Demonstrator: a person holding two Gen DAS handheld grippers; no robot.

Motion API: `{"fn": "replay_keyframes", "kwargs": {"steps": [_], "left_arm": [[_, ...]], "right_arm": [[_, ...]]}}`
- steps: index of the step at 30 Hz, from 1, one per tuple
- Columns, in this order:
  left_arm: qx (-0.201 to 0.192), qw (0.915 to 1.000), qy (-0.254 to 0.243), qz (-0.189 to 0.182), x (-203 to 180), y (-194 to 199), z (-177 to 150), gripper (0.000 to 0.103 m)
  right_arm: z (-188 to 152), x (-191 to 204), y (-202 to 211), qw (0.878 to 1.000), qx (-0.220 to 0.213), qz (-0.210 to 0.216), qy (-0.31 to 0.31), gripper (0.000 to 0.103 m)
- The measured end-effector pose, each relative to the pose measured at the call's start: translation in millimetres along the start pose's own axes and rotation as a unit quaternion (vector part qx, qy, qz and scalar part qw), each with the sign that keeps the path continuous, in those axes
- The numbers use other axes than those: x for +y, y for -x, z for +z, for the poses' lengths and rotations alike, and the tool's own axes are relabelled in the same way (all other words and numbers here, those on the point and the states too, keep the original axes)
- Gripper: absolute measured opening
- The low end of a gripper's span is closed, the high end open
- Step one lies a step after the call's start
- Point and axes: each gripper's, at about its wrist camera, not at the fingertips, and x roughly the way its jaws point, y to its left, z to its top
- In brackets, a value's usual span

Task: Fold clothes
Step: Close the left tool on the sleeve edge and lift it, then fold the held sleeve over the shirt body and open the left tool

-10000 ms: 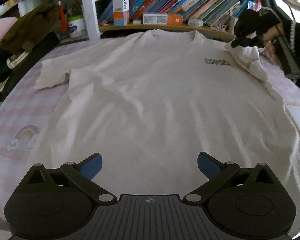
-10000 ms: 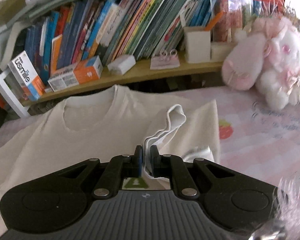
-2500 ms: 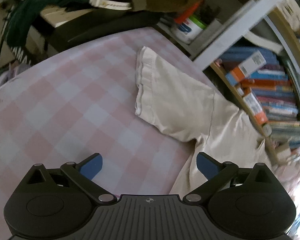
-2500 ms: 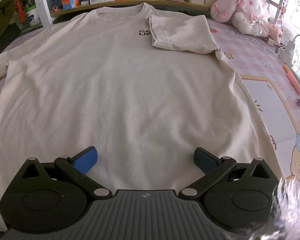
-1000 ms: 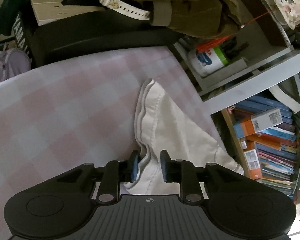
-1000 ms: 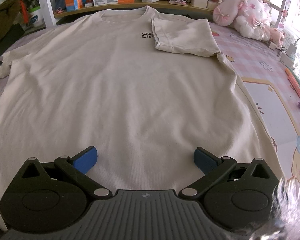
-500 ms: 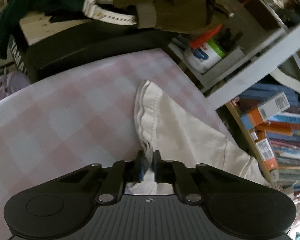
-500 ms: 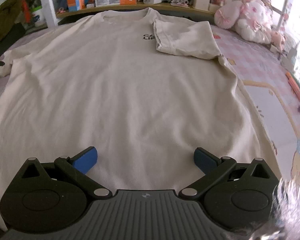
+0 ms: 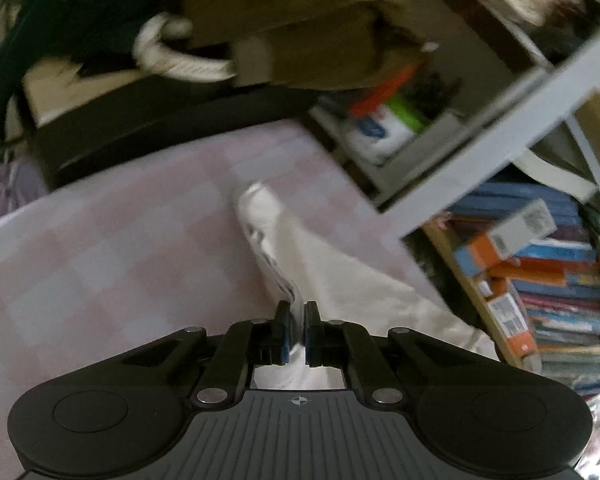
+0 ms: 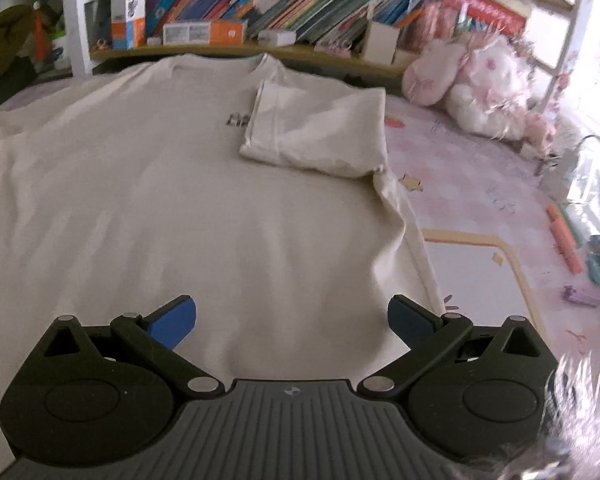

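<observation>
The left tool [image 9: 296, 316], half-closed a second ago, is now pinching the cuff of the cream cotton T-shirt's left sleeve [image 9: 300, 264], lifting it off the pink checked bed sheet [image 9: 100, 264]; the right tool [image 10: 292, 320] is hovering wide over the shirt's hem, bare sheet lying rightward

Left wrist view blurred throughout — shelf clutter [image 9: 384, 128] unreadable. T-shirt [image 10: 148, 216] cut off at left edge; chest print [image 10: 238, 120] partly covered by folded sleeve [image 10: 320, 132] — lettering illegible.
</observation>
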Motion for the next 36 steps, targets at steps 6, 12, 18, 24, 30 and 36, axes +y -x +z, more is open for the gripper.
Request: {"fn": "replay_keyframes", "kwargs": {"steps": [6, 12, 18, 24, 30, 36], "left_arm": [[-0.021, 0.9887, -0.148, -0.012, -90, 17, -22, 0.005], [-0.010, 0.9337, -0.357, -0.020, -181, 12, -104, 0.005], [0.080, 0.8814, -0.463, 0.043, -204, -43, -200, 0.017], [0.066, 0.9261, -0.371, -0.011, -190, -28, -194, 0.067], [0.008, 0.9510, -0.309, 0.006, -164, -16, -155, 0.065], [0.051, 0.9763, -0.210, 0.003, -143, -58, -114, 0.054]], "right_arm": [[-9, -19, -7, 0.998, -0.004, 0.049, -0.025, 0.103], [-12, -21, -8, 0.997, -0.023, 0.075, 0.004, 0.103], [-12, -25, -9, 0.994, -0.034, 0.103, 0.031, 0.103], [-14, -28, -9, 0.991, -0.041, 0.117, 0.044, 0.103], [-16, -29, -8, 0.991, -0.045, 0.118, 0.044, 0.103], [-15, -27, -8, 0.992, -0.044, 0.115, 0.041, 0.103]]}}
